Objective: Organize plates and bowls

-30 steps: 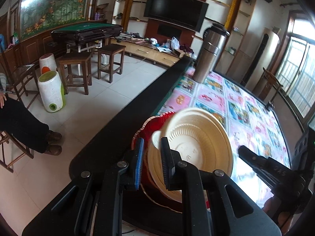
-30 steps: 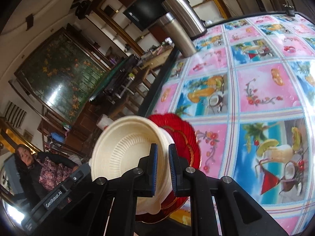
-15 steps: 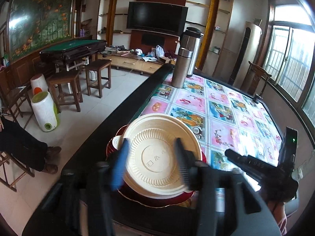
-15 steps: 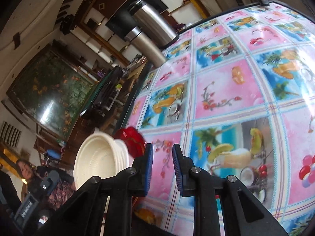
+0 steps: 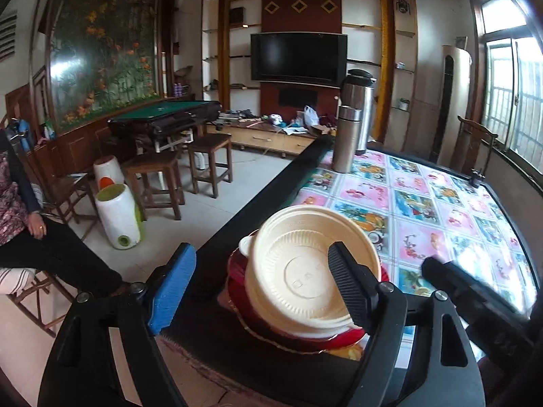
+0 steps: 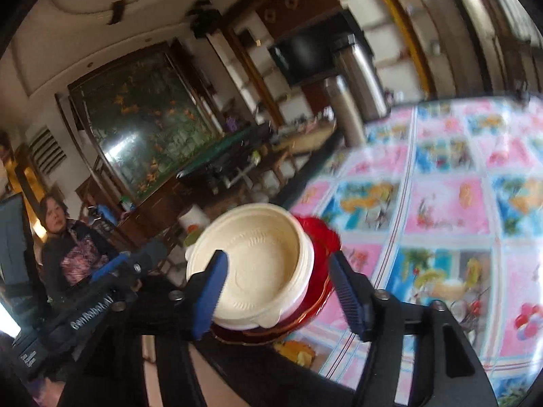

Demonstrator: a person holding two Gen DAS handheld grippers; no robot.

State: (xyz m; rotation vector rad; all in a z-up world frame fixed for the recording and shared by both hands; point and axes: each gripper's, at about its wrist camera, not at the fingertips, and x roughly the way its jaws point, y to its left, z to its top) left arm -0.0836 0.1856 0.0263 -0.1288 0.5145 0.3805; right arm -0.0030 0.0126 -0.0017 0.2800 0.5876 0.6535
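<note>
A fruit-print cloth covers the surface [image 5: 424, 203]; a television [image 5: 298, 57] hangs at upper centre, with two steel flasks [image 5: 351, 129] below it. One cream bowl [image 5: 314, 268] sits on one red plate [image 5: 302, 339], lower centre. Left gripper [image 5: 261, 291] and right gripper [image 6: 278, 291]: fingers apart, holding nothing.

The bowl [image 5: 312, 271] hides most of the red plate [image 5: 339, 339] beneath it. The right wrist view blurs the tablecloth [image 6: 441, 203].

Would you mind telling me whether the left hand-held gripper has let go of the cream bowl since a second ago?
Yes. The left hand-held gripper was shut on the cream bowl rim; now its jaws stand wide open and it has drawn back from the steel flask.
</note>
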